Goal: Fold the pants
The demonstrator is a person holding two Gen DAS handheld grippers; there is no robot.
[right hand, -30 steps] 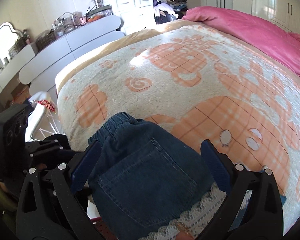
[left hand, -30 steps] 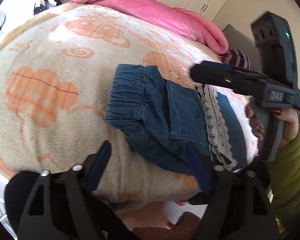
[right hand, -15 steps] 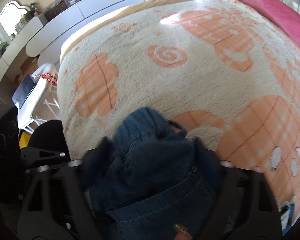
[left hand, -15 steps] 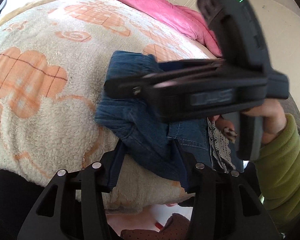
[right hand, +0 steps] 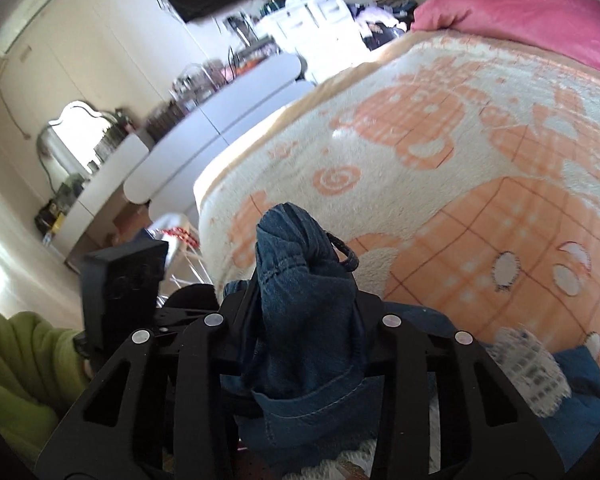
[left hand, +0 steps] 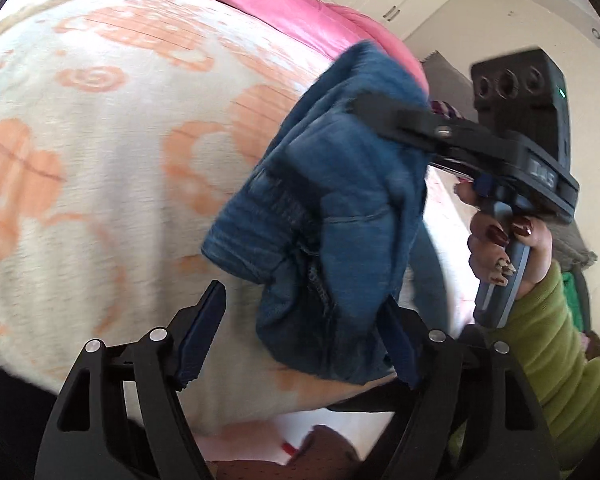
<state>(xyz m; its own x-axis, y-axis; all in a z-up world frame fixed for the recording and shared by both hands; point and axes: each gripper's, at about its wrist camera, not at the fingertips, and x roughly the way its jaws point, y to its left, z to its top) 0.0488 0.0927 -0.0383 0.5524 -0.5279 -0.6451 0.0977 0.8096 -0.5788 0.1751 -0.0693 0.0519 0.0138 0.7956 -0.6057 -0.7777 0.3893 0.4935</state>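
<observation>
The blue denim pants hang bunched above the cream and orange blanket. My right gripper comes in from the right, held by a hand in a green sleeve, and grips the pants near their top. In the right wrist view the right gripper has its jaws closing on the gathered waistband of the pants, pads pressing the cloth. My left gripper sits below with its jaws opening. The lower denim hangs between its fingers, against the right finger; the left finger is apart from the cloth.
A pink quilt lies along the far side of the bed. The bed's near edge drops off just behind my left gripper. White lace trim of the pants lies on the blanket. Grey-white desks with clutter stand beyond the bed.
The right gripper swung over the pants, closed on the waistband and lifted it off the blanket. The left gripper narrowed, then widened again, and moved closer to the hanging denim.
</observation>
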